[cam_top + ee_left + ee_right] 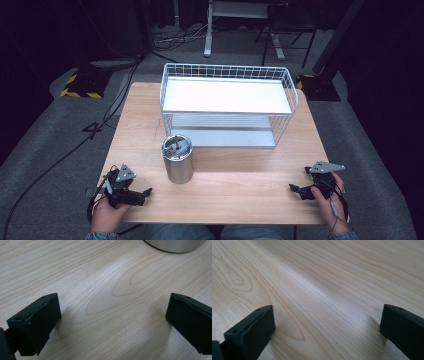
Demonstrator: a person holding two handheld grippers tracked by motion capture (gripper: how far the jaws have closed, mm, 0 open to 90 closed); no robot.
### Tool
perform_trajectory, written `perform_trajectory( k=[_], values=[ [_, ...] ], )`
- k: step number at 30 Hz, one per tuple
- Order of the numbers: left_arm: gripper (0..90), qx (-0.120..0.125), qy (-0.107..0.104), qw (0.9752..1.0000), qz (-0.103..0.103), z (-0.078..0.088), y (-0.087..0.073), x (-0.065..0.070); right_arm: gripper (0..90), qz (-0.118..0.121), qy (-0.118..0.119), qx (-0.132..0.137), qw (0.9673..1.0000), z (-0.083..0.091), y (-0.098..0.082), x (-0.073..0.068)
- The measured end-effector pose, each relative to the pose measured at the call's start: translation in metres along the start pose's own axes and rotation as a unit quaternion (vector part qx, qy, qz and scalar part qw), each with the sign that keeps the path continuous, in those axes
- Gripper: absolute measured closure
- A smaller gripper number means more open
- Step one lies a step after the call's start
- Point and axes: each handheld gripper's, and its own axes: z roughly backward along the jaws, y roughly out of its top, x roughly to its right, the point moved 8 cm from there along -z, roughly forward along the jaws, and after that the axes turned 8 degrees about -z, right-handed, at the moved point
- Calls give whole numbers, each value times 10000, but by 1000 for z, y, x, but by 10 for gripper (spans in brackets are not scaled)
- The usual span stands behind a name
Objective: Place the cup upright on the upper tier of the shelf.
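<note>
Two grippers, one steel cup and one wire rack make up the count on the wooden tabletop [225, 185]. The left gripper [142, 192] rests at the near left corner, held in the person's left hand [107, 212]; the left gripper view shows its jaws spread wide apart over bare wood, with nothing between them. The right gripper [296, 190] sits near the near right corner in the right hand [330, 202], and the right gripper view shows its jaws likewise well apart above the grain, holding nothing. Each gripper carries one grey three-cornered plate on top.

The steel cup [178, 159] stands upright left of the tabletop's centre, its long axis vertical and its open mouth facing up; something metallic lies inside, too small to tell what. Its lower rim also shows at the top edge of the left gripper view [175, 246]. It stands just in front of the near left corner of the white wire rack [227, 105], which has two tiers and sits along the far edge with its long side parallel to that edge.

The tabletop is pale wood with clear grain. It stands on grey carpet [45, 145] in a dark room, where black cables trail across the floor, one yellow-and-black striped base [80, 85] sits off the far left corner, and stand legs show behind.
</note>
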Motion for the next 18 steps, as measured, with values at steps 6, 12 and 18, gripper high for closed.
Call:
perform_trajectory(
  k=[6,12,18],
  values=[
    [0,-18,2,10000,15,0,0,2,3,-3,4,-2,10000,0,0,0],
    [0,36,101,9999,26,3,-1,1,3,-3,-1,-1,10000,0,0,0],
    [0,355,173,9991,132,16,2,-1,3,-4,4,-2,10000,0,0,0]
  ],
)
